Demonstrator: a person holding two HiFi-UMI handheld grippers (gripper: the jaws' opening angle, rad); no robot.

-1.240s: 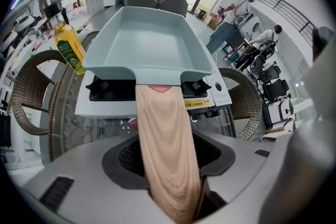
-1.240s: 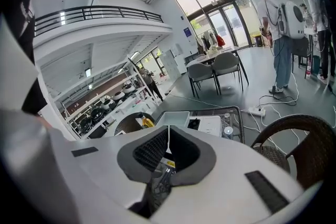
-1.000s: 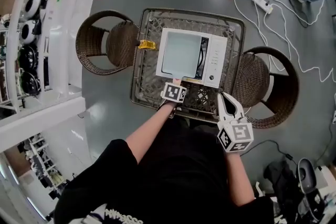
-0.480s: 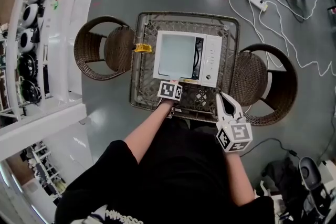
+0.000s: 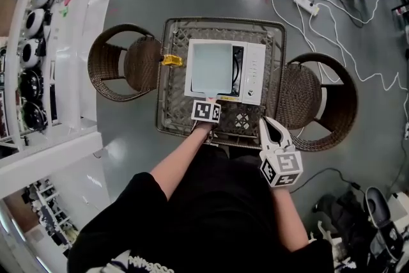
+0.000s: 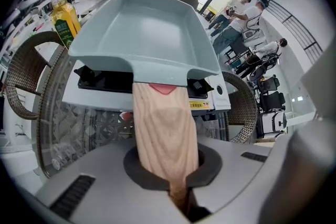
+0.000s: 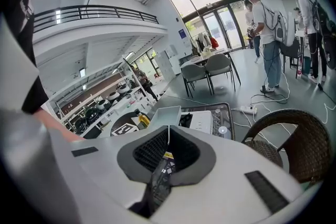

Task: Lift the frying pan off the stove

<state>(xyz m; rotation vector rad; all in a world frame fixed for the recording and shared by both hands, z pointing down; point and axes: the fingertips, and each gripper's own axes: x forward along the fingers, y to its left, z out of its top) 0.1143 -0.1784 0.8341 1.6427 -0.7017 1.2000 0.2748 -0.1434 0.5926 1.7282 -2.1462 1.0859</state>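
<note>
A square pale blue-grey frying pan sits on the white stove on the wicker table. Its wooden handle points toward me. My left gripper has just been closing, and its jaws are now shut on that handle. My right gripper hovers at the table's near right corner, shut and holding nothing.
A yellow oil bottle stands at the edge of the table, to the left of the stove. Wicker chairs flank it on the left and right. White shelving with pans runs along the left. Cables and a power strip lie on the floor.
The left gripper stays at the pan's handle and the pan has not moved on the stove. The right gripper has shifted slightly near the table's corner.
</note>
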